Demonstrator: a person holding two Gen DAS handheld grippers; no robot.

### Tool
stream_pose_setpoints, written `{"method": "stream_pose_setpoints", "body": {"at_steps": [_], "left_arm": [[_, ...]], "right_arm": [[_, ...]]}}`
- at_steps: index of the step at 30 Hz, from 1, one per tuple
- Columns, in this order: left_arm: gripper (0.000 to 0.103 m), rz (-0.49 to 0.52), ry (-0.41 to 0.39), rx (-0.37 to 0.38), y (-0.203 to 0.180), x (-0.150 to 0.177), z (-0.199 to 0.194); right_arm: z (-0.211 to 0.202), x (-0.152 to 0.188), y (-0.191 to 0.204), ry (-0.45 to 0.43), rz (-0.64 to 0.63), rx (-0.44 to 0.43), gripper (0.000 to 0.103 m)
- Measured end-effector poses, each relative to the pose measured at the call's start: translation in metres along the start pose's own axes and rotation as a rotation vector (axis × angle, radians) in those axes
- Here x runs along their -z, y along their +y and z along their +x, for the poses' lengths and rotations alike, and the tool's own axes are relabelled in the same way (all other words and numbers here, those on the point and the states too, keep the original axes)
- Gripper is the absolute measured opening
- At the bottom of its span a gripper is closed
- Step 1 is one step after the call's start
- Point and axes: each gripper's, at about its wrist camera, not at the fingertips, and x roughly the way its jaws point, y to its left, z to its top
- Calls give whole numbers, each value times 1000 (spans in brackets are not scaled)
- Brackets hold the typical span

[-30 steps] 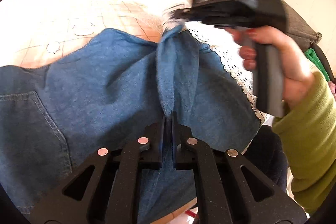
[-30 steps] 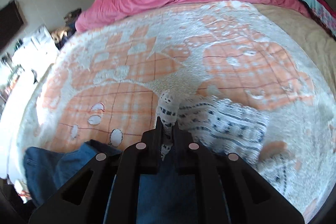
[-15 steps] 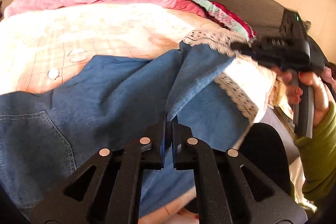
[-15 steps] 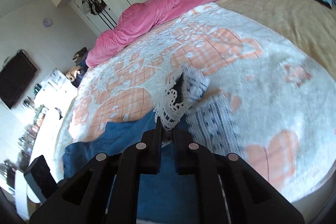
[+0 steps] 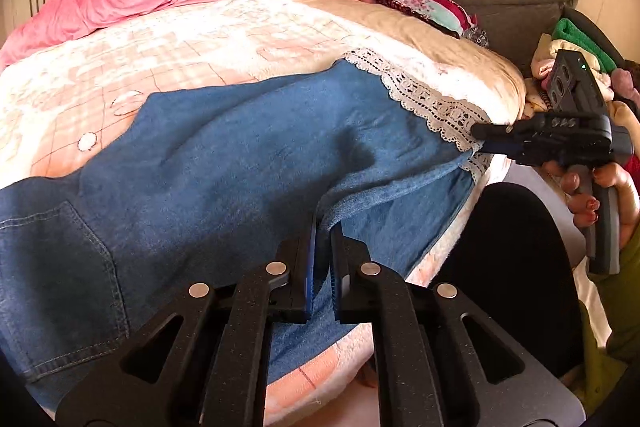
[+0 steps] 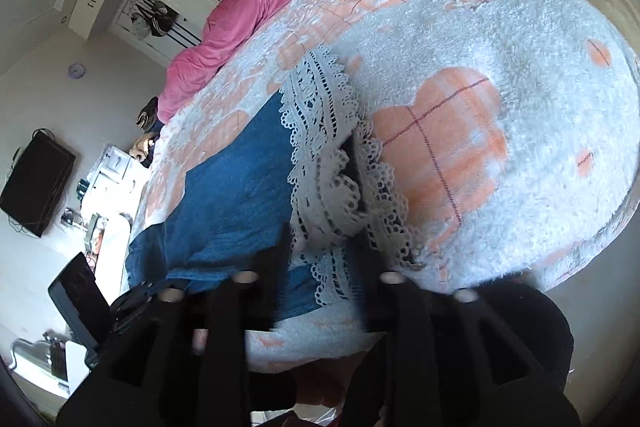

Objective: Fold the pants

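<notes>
Pants (image 5: pixel 248 163) spread along bed's near edge. My left gripper (image 5: pixel 323 239) clamped on denim fold; right gripper (image 6: pixel 320 247) opening, lace hem (image 6: pixel 324 155) between jaws. Keep left pinch, clear right without dragging hem.

Blue pants (image 5: pixel 248 155), white lace hem (image 5: pixel 424 99)

No text, label, brand, number or sign can be read in either view; any markings are too blurred or small.
</notes>
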Motion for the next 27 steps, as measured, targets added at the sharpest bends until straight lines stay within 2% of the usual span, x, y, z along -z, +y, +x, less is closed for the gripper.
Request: {"method": "stream_pose_setpoints", "body": {"at_steps": [3,4,5,6,8,12,16,20,22,24,25,27], "left_arm": [[1,1,8,-8,1,1,3],[0,5,13,-5,1,1,4],[0,10,15,-8,0,1,4],[0,15,16,-11,0,2,4],[0,21,19,-3,-2,3,1],[0,38,10,12,-7,12,-7],[0,63,56,-8,-13,20,3],[2,59,77,-11,-9,23,10],[3,49,70,-1,-6,26,10],[3,36,68,6,-4,28,9],[5,21,65,18,-3,30,7],[15,-7,63,33,-2,33,0]], "right_arm": [[-2,-3,-5,-12,34,-32,42],[-1,-4,-7,-13,32,-30,38],[0,-3,-6,-13,9,-4,19],[0,-3,-7,-14,-8,23,11],[-3,0,-9,-12,-14,23,11],[-13,7,-7,2,-62,39,11],[-7,11,-14,32,-80,77,11],[-6,16,-21,35,-69,77,11],[-9,16,-20,34,-62,70,15],[-20,16,-16,-1,-91,123,26],[-24,13,-13,-25,-104,153,34],[-41,13,-2,-103,-156,206,36]]}}
